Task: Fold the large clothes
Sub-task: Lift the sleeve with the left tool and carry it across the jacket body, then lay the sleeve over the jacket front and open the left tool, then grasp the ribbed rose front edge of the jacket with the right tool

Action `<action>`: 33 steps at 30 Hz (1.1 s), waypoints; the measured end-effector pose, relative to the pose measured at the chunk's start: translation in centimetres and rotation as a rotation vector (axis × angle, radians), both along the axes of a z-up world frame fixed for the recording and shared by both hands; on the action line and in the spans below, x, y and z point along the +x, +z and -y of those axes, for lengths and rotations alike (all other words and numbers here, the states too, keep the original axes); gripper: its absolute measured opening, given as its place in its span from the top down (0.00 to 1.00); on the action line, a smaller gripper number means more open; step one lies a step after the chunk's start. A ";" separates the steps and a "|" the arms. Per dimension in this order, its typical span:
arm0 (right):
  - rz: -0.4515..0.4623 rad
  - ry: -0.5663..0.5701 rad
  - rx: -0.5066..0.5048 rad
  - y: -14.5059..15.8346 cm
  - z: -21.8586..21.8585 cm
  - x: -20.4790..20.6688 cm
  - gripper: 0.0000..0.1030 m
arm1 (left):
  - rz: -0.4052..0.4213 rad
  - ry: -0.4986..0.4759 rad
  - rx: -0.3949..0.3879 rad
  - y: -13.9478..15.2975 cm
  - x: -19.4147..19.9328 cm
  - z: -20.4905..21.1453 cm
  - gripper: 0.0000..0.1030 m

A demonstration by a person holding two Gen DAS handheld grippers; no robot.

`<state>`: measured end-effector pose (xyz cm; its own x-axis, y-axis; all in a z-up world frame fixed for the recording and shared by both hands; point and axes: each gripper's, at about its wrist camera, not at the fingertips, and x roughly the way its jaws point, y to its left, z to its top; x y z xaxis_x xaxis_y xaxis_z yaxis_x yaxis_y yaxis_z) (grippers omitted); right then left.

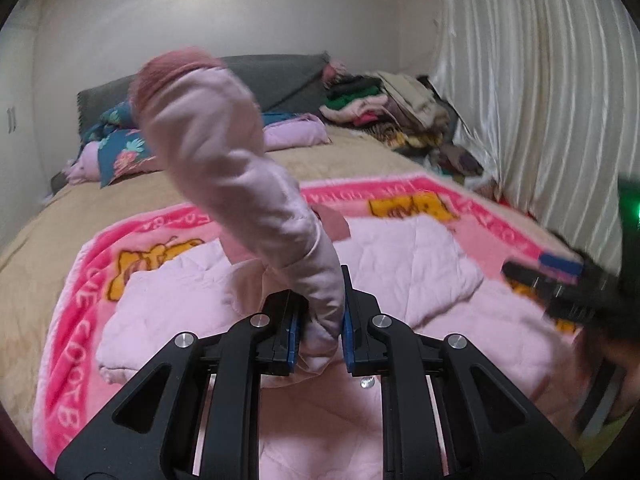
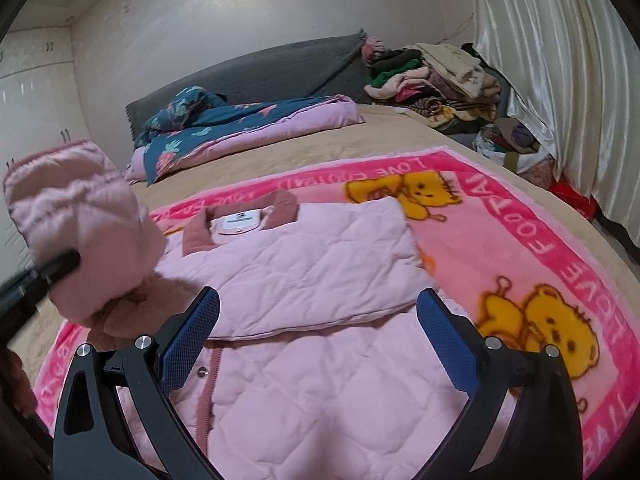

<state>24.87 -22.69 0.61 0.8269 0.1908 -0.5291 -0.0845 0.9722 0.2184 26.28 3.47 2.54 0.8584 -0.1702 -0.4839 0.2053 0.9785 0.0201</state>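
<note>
Pink quilted jacket [image 2: 304, 264] lies spread on the cartoon-bear blanket [image 2: 532, 240] in the lower middle of both views, collar [image 2: 280, 206] toward the headboard. At the left of the right-wrist view its left sleeve [image 2: 80, 220] stands lifted, cuff uppermost, because the left gripper [image 1: 320, 330] pinches it between its fingers [image 1: 349, 336], probably to swing it across the body for a fold. The other side, center frame, already looks folded inward, giving a straight edge. At lower center the right gripper [image 2: 318, 342] hovers over the jacket's front with fingers spread wide and holding nothing, likely ready to pin or smooth. Upper right, piled clothes [image 2: 436, 76] sit by the curtain [image 2: 560, 60].
</note>
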 end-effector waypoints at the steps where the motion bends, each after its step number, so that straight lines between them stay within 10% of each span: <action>1: 0.000 -0.005 0.000 -0.1 0.3 0.0 0.05 | -0.010 -0.009 0.017 -0.5 0.2 0.3 0.91; 18: -0.048 -0.059 0.052 -1.8 4.5 0.0 0.05 | -0.157 -0.106 0.317 -8.1 1.0 6.4 0.81; 20: -0.052 -0.062 0.068 -1.8 4.8 0.0 0.05 | -0.195 -0.119 0.349 -8.5 1.0 6.7 0.61; 22: -0.057 -0.065 0.086 -1.8 5.1 -0.1 0.05 | -0.228 -0.169 0.336 -8.4 0.6 6.9 0.12; 25: -0.066 -0.067 0.107 -1.8 5.4 -0.1 0.05 | -0.218 -0.204 0.382 -7.9 -0.3 7.5 0.12; 33: -0.154 0.040 0.160 -3.0 3.2 0.6 0.05 | -0.212 -0.204 0.095 -3.5 0.2 2.8 0.10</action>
<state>25.45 -25.85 -2.39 0.7284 0.3136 -0.6091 -0.0762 0.9207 0.3829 26.51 0.67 -0.92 0.6893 -0.2739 -0.6707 0.4066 0.9125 0.0453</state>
